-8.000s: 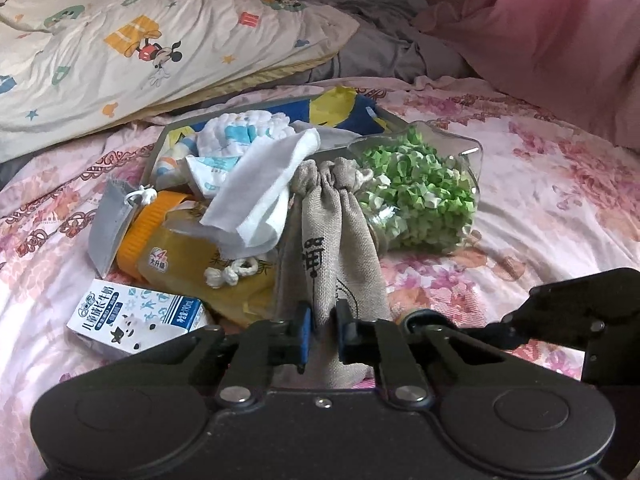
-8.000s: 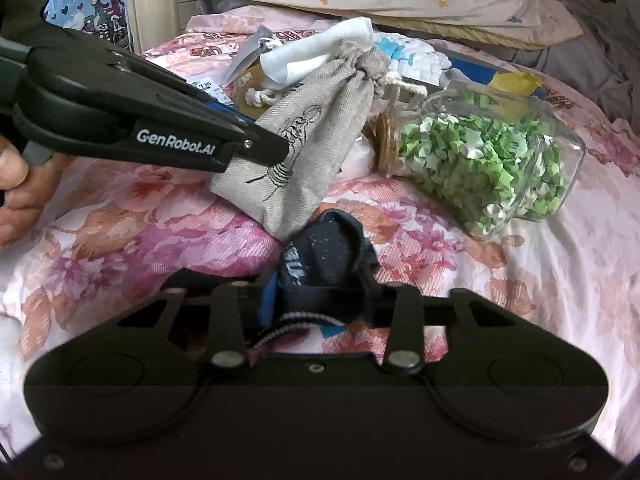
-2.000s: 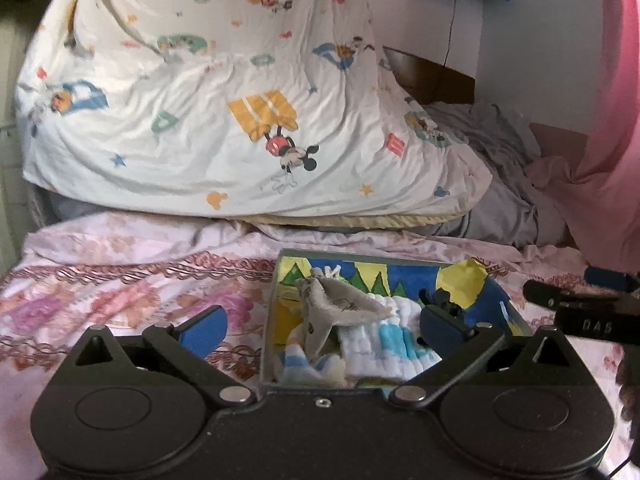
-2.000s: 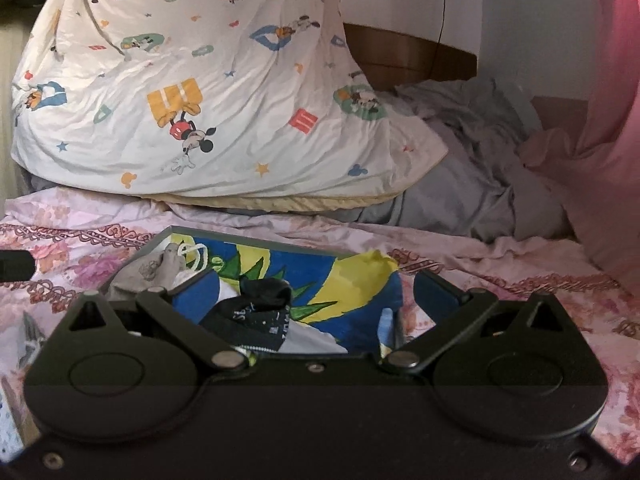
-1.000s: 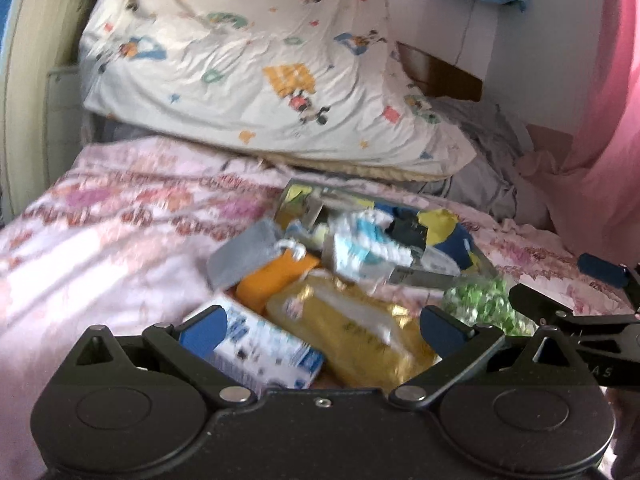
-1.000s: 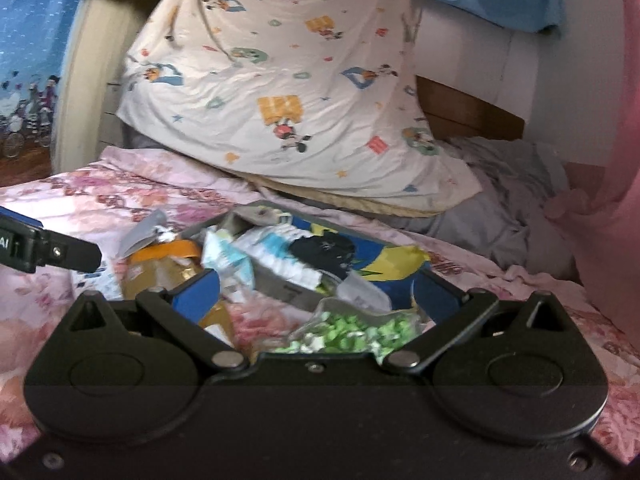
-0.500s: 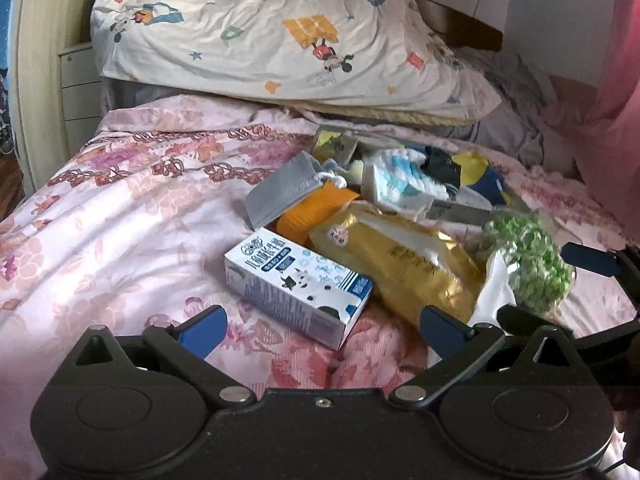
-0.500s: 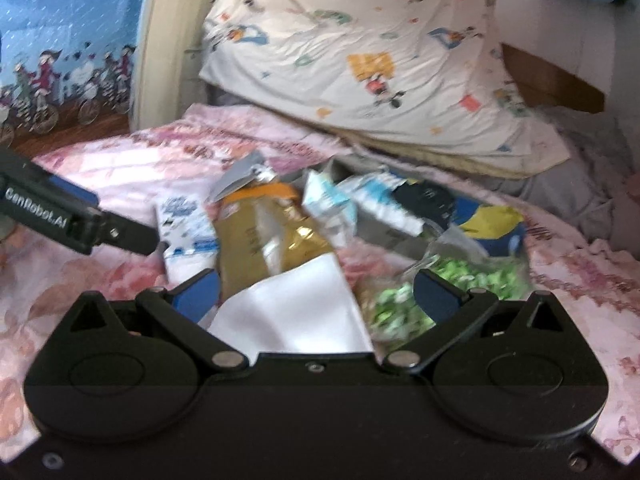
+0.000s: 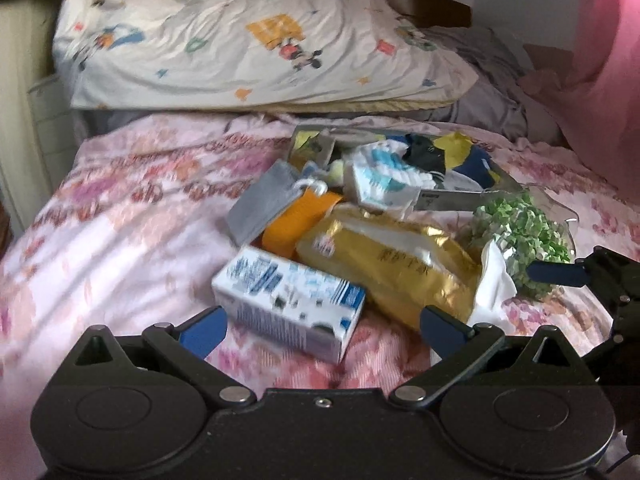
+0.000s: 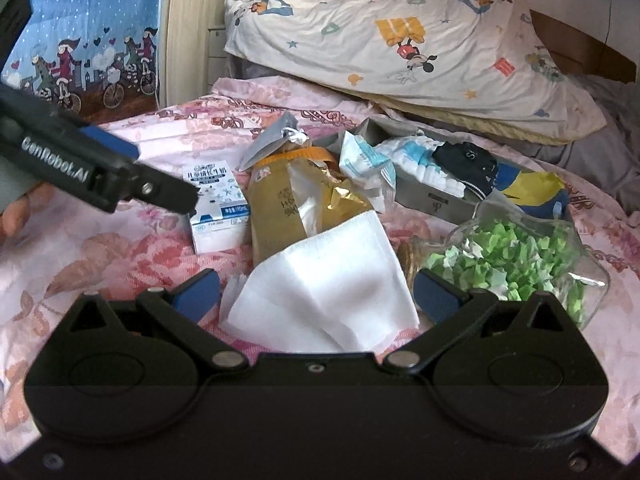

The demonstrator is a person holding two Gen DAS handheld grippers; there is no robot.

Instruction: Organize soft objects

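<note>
My right gripper (image 10: 316, 296) is open, and a white cloth (image 10: 328, 292) lies on the bed between its fingers. My left gripper (image 9: 324, 330) is open too, low over a blue-and-white milk carton (image 9: 288, 300). The same white cloth (image 9: 494, 284) shows at the right of the left wrist view, beside a gold packet (image 9: 392, 264). Behind the pile stands a grey box (image 10: 432, 200) holding a black sock (image 10: 468, 164) and a white-and-blue towel (image 10: 416, 156).
A glass jar of green paper stars (image 10: 516, 264) lies right of the cloth. A grey pouch (image 9: 260, 208), an orange pack (image 9: 296, 220) and a tissue pack (image 10: 364, 164) sit in the pile. A cartoon-print pillow (image 9: 248, 48) lies behind. The left gripper's finger (image 10: 120, 184) reaches in from the left.
Both grippers let go of the linen bag and the black sock in the box, then pulled back. In the last half second the right gripper has come down closer to the white cloth.
</note>
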